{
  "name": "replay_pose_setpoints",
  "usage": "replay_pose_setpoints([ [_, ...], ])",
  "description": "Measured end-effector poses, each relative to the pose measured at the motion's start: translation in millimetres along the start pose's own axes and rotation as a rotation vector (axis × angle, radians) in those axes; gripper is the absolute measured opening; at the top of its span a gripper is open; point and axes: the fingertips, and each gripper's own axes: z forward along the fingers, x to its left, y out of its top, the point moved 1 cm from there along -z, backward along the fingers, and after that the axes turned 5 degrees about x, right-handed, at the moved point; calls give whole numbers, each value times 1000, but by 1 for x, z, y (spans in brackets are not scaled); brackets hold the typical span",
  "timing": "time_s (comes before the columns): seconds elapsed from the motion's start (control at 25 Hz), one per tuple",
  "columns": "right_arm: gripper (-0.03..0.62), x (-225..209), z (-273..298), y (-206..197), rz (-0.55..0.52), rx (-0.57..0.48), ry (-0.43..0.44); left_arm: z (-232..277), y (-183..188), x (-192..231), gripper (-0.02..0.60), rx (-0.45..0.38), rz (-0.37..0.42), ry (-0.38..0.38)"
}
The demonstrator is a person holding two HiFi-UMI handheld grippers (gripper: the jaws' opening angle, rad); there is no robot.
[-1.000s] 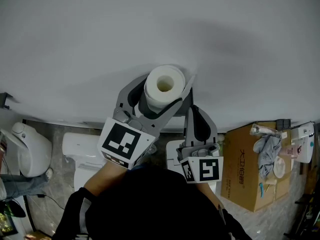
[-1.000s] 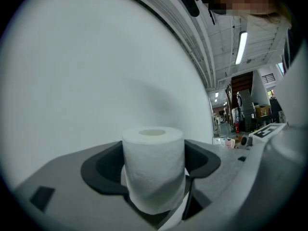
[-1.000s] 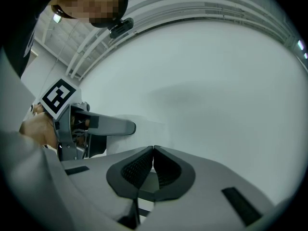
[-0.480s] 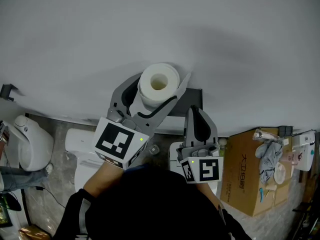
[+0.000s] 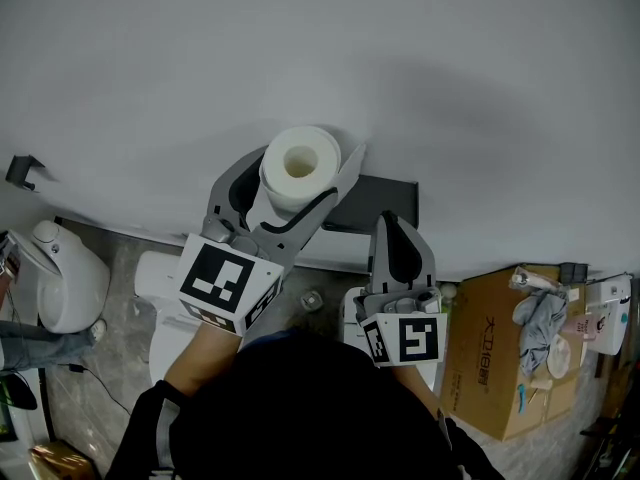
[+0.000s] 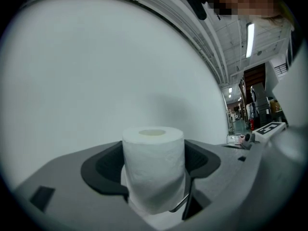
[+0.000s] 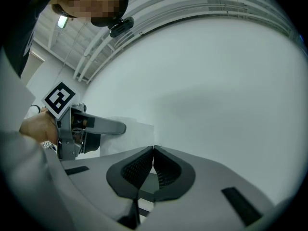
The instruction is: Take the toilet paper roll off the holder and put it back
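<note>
Toilet paper roll (image 5: 300, 166): in the head view it is clamped upright in the left gripper (image 5: 296, 176), off and just up-left of the dark wall holder (image 5: 388, 200). The right gripper (image 5: 390, 226) sits just below the holder. Left gripper view: pads press the roll's curved sides at mid-height, with bare wall behind. Right gripper view: jaws closed together, nothing between. The roll looks light, soft and easily crushed, so grip the sides gently and keep the core round.
</note>
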Motion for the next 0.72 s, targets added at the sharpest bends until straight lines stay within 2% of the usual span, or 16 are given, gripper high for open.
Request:
replay_pose_setpoints([
  [0.72,23,5,4,1,-11,-7,19,-20,-11,27,368,21,-3,91],
])
